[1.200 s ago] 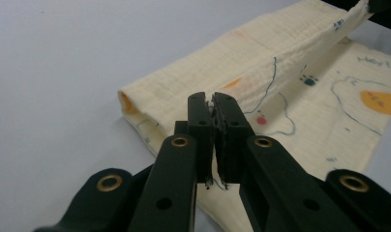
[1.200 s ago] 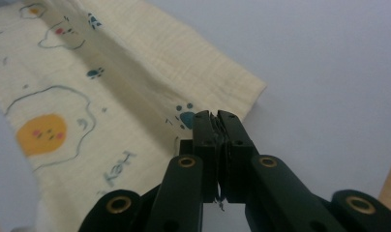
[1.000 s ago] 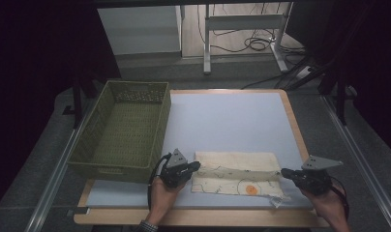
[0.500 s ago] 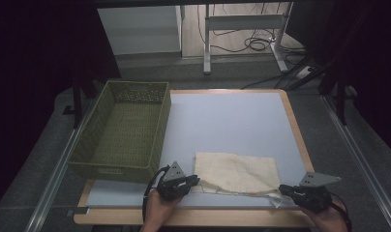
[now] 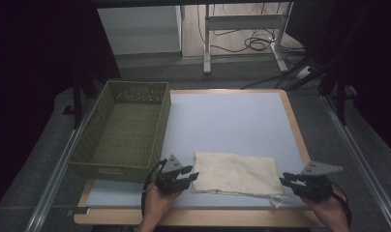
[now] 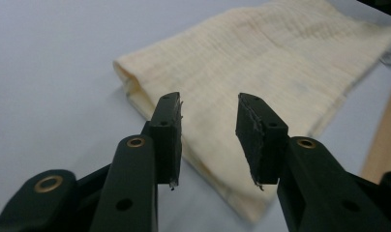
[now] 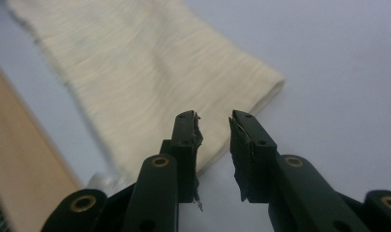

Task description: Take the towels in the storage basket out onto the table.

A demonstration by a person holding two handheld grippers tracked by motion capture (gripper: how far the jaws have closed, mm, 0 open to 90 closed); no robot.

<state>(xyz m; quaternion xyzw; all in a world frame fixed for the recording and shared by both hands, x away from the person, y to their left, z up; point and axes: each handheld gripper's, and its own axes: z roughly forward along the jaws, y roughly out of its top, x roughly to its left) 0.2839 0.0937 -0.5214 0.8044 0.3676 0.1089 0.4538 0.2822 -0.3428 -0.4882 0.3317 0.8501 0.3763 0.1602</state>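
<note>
Folded cream cloth (image 5: 234, 174) lies flat at table (image 5: 232, 121) near edge, right of green basket (image 5: 123, 130), left gripper (image 5: 192, 178) and right gripper (image 5: 284, 180) jaws just opening, empty, off its ends; soft, light, limp, so pinch corners or folded edge.

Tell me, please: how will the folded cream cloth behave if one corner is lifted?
The cloth will probably droop and unfold, since its rounded fold looks soft. Likely light, because it lies thin and flat on the table. Pushed, it may bunch up rather than slide, given its ribbed weave.
</note>
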